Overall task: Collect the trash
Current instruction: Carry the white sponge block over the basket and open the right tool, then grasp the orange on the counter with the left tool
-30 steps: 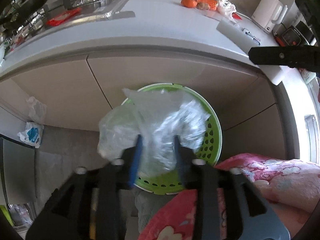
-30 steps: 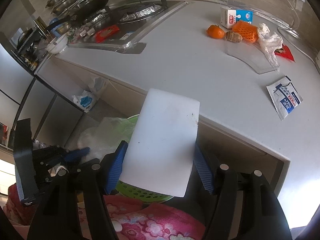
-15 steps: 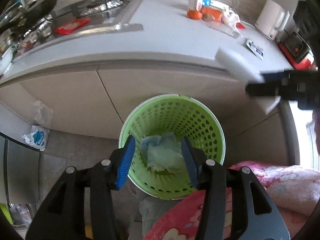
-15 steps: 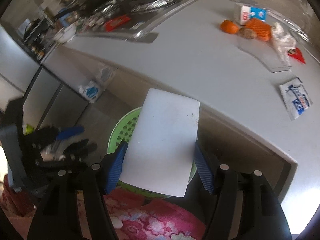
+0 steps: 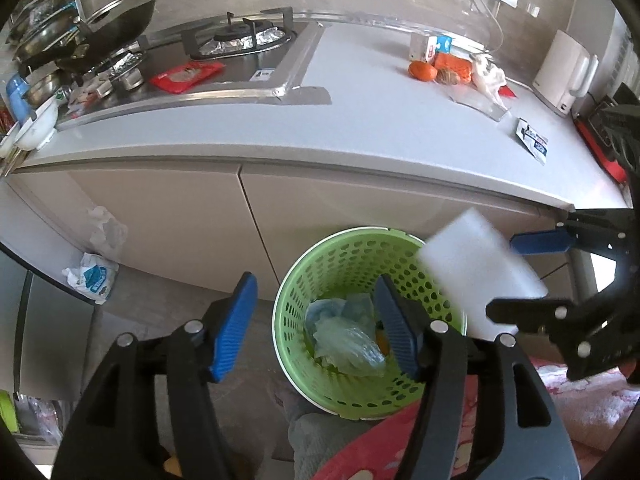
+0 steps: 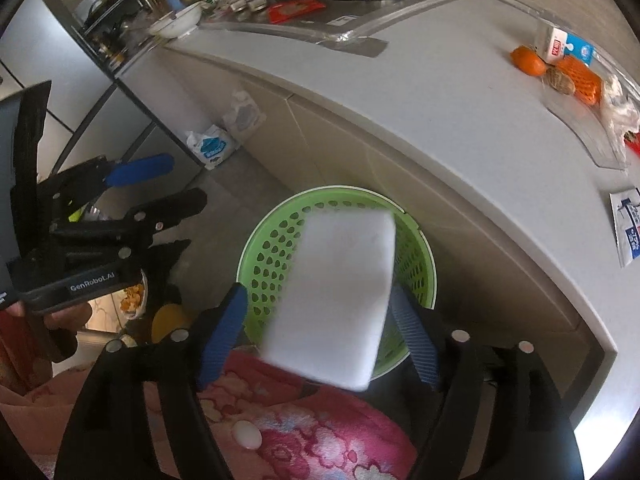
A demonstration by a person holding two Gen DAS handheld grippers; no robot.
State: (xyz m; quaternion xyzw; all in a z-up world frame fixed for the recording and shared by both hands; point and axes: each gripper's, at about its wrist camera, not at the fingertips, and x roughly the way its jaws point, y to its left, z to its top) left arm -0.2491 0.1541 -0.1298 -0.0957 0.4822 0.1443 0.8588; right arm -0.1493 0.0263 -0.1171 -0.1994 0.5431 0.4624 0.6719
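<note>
A green perforated basket (image 5: 304, 280) stands on the floor below the counter, with crumpled clear plastic (image 5: 344, 336) inside. My left gripper (image 5: 316, 320) is open and empty, just above the basket's left rim. A white foam slab (image 6: 336, 296) sits over the basket (image 6: 264, 256), between my right gripper's (image 6: 320, 332) spread jaws; it looks blurred and loose, touching neither pad clearly. It also shows in the left wrist view (image 5: 480, 276) at the basket's right rim.
On the grey counter (image 5: 360, 120) lie an orange (image 5: 422, 70), a milk carton (image 5: 430, 46), orange netting, crumpled plastic and a printed packet (image 5: 532, 142). A red wrapper (image 5: 186, 76) lies by the stove. Plastic bags (image 5: 94, 276) lie on the floor at left.
My left gripper opened and let the clear plastic drop into the basket, then drew left. My right gripper carried the white slab over the basket and its jaws widened around it.
</note>
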